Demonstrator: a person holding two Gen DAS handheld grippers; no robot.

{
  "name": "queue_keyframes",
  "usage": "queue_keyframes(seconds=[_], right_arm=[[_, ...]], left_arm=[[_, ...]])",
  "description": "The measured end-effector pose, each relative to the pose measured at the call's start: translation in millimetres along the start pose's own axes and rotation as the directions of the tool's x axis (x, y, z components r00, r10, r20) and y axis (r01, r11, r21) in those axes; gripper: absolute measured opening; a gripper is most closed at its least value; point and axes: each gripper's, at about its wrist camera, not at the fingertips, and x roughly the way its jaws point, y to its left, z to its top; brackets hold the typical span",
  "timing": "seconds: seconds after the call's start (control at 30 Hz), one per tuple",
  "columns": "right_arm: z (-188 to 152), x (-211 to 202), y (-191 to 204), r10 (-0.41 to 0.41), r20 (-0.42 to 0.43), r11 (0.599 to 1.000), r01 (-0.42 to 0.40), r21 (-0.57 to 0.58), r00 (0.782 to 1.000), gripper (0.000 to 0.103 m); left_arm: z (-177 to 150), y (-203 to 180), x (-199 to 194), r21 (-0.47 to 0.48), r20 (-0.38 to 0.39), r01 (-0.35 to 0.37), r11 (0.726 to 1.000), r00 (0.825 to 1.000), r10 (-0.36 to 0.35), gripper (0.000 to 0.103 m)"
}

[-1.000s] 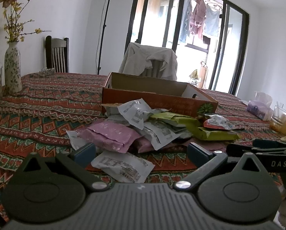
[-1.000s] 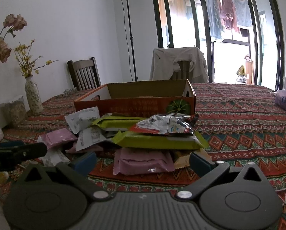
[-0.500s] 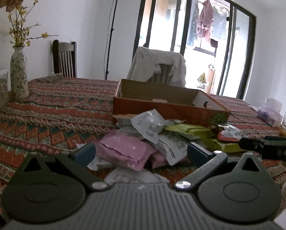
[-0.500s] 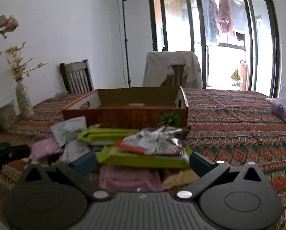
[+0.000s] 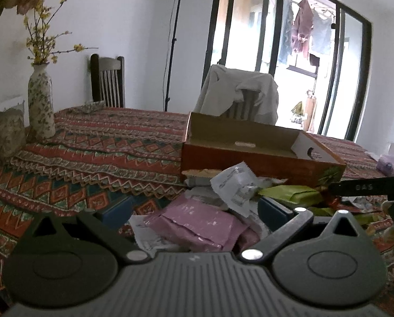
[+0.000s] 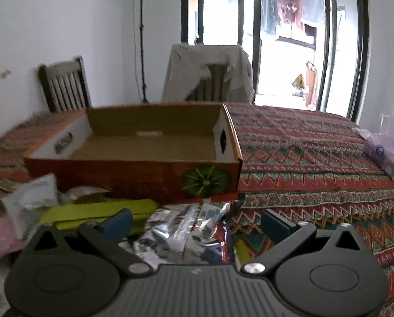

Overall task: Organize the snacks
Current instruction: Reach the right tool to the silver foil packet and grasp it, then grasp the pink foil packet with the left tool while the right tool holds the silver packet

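Left gripper [image 5: 194,208]: I am holding it with the jaws spread wide, hovering over the pink snack packet [image 5: 197,224] — nothing is sitting between my fingers.
Right gripper [image 6: 197,220]: I am holding it wide too, with the silver foil packet [image 6: 186,227] lying in the gap, untouched.
Snack pile: it is lying on the patterned tablecloth [image 6: 302,163], just in front of the box — green packets [image 6: 96,211] and a white wrapper [image 5: 236,185] among it.
Cardboard box [image 6: 133,169]: it is sitting open, showing a bare floor.
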Motion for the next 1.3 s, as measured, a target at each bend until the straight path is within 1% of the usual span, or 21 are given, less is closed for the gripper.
queue_keyframes(seconds=[0.07, 0.13, 0.17, 0.2, 0.3, 0.37, 0.43, 0.57, 0.67, 0.7, 0.83, 0.97, 1.13, 1.3], right_arm=[[-1.0, 7.6, 3.8, -0.004, -0.02, 1.0, 0.004, -0.011, 1.0, 0.096], [-2.1, 11.4, 4.2, 0.015, -0.033, 1.0, -0.015, -0.012, 0.999, 0.088], [-2.8, 11.5, 3.4, 0.024, -0.036, 1.0, -0.024, -0.01, 0.999, 0.085], [-3.2, 11.4, 3.0, 0.033, -0.04, 0.999, -0.034, -0.01, 0.999, 0.08], [-6.2, 7.9, 0.3, 0.037, -0.031, 0.999, -0.037, -0.018, 0.999, 0.074], [-8.3, 5.2, -1.8, 0.054, -0.027, 0.998, -0.055, -0.022, 0.998, 0.072], [-10.1, 1.2, -4.6, 0.052, -0.017, 0.998, -0.052, -0.026, 0.999, 0.061], [-13.1, -7.4, -15.3, 0.077, 0.011, 0.997, -0.077, 0.001, 0.997, 0.057], [-16.9, -20.9, -24.5, 0.1, 0.064, 0.994, -0.102, 0.027, 0.993, 0.051], [-18.6, -26.8, -26.2, 0.105, 0.082, 0.994, -0.108, 0.029, 0.991, 0.038], [-26.2, -47.2, -27.0, 0.12, 0.152, 0.992, -0.124, 0.017, 0.981, 0.037], [-34.5, -56.7, -30.1, 0.137, 0.188, 0.989, -0.145, 0.026, 0.973, 0.037], [-43.8, -62.4, -34.7, 0.15, 0.224, 0.986, -0.164, 0.042, 0.963, 0.037], [-43.7, -62.7, -42.8, 0.158, 0.26, 0.982, -0.18, 0.064, 0.953, 0.037]], left_arm=[[-0.4, 2.2, 2.0, -0.005, -0.009, -0.006, 1.0, 1.0, 0.006, 0.103], [-0.2, 5.1, 3.1, -0.011, -0.012, -0.004, 1.0, 1.0, 0.004, 0.103], [-0.3, 5.4, 3.1, -0.01, -0.011, -0.007, 1.0, 1.0, 0.007, 0.103], [-0.6, 5.4, 3.8, -0.01, -0.012, -0.011, 1.0, 1.0, 0.011, 0.103], [-0.9, 6.3, 4.8, -0.016, -0.019, -0.013, 1.0, 1.0, 0.013, 0.103], [-1.6, 7.1, 4.9, -0.019, -0.02, -0.015, 1.0, 1.0, 0.015, 0.103], [-2.1, 8.2, 5.8, -0.022, -0.024, -0.016, 1.0, 1.0, 0.016, 0.103], [-1.7, 8.6, 6.5, -0.027, -0.033, -0.026, 0.999, 0.999, 0.025, 0.103], [-0.5, 8.8, 3.3, -0.027, -0.031, -0.032, 0.999, 0.999, 0.031, 0.103], [-0.5, 9.0, 2.3, -0.024, -0.03, -0.035, 0.999, 0.999, 0.034, 0.103], [-2.0, 9.6, 4.2, -0.018, -0.053, -0.047, 0.999, 0.998, 0.046, 0.103], [-5.8, 8.6, 8.0, -0.016, -0.087, -0.043, 0.999, 0.995, 0.041, 0.103], [-10.4, 0.1, 12.2, 0.034, -0.124, -0.033, 0.999, 0.992, 0.037, 0.103], [-9.2, -4.9, 21.9, 0.074, -0.151, -0.051, 0.996, 0.987, 0.061, 0.103]])
